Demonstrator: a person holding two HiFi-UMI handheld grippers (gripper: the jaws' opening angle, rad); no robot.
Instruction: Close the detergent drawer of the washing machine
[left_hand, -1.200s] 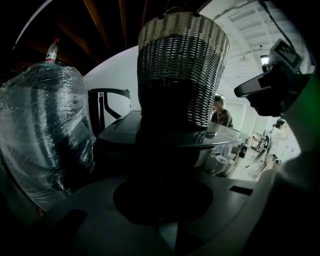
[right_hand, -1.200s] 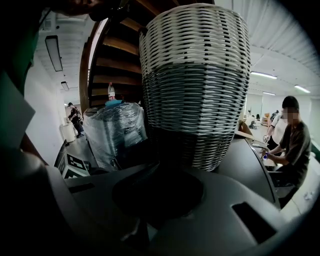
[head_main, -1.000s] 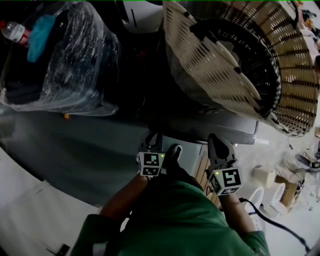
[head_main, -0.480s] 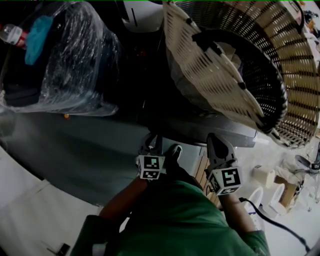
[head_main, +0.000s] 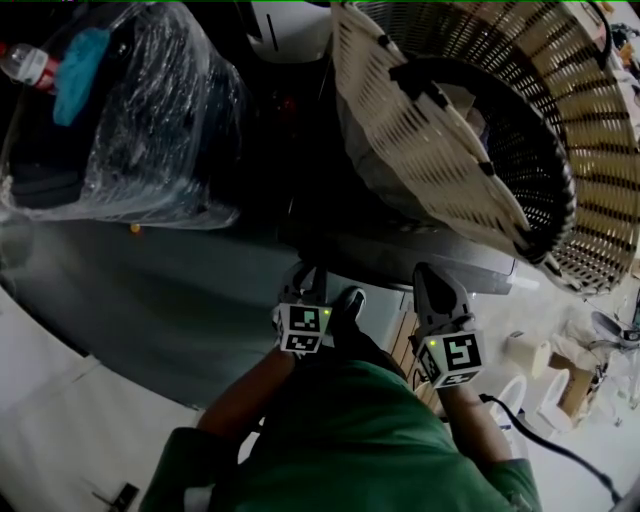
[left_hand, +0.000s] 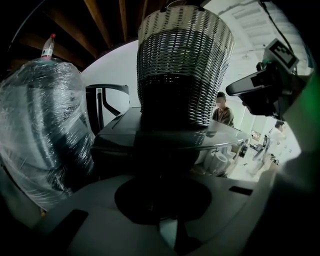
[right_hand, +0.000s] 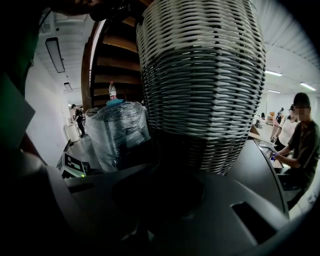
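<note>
Big cream-and-dark woven wicker basket (head_main: 430, 150) at 1 o'clock in head view: rough open weave, matt. Bulky bundle in clear plastic film (head_main: 140, 120) at 10 o'clock: glossy, crinkled. Dark grey washing machine top (left_hand: 150, 137) is smooth with a sheen, the person's green cloth top (head_main: 350, 440) at 6 o'clock is matt, and the brown wooden ceiling beams (left_hand: 100, 15) are dull.

We find the head view set high, facing steeply down past the person's green top (head_main: 350, 430), with the left gripper (head_main: 305, 280) and right gripper (head_main: 432, 285) near and the wicker basket (head_main: 470, 130) far right. Both gripper views sit low and close, facing forward and upward. All three share the basket and the plastic-wrapped bundle (head_main: 130, 120) at far left.
</note>
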